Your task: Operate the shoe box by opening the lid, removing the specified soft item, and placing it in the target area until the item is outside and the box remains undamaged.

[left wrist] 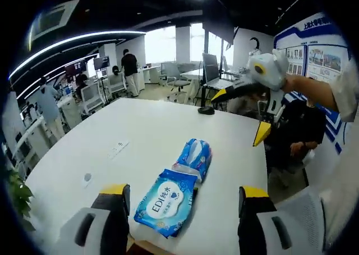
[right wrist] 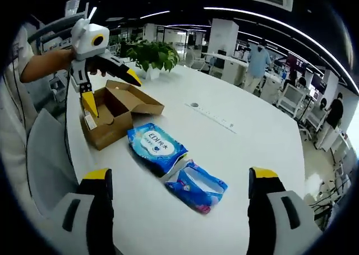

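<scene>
Left tool (left wrist: 182, 210): jaws spread wide, holding nothing, poised over the near edge of the white table (left wrist: 151, 131). Directly ahead of it lie two soft packs: a blue wipes pack (left wrist: 166, 200) printed with white lettering, and a second blue-and-white pack (left wrist: 193, 157) touching its far end.

Right tool (right wrist: 179, 204): jaws likewise wide apart and empty, above the table with both packs lying between and beyond its jaws. In the left gripper view it is seen raised in the air at the upper right, yellow tips well separated.

The cardboard shoe box (right wrist: 115, 117) stands open on the table, flaps up, just beside the wipes pack. Both packs rest outside the box. A potted plant (right wrist: 151, 56) stands further back on the table.
</scene>
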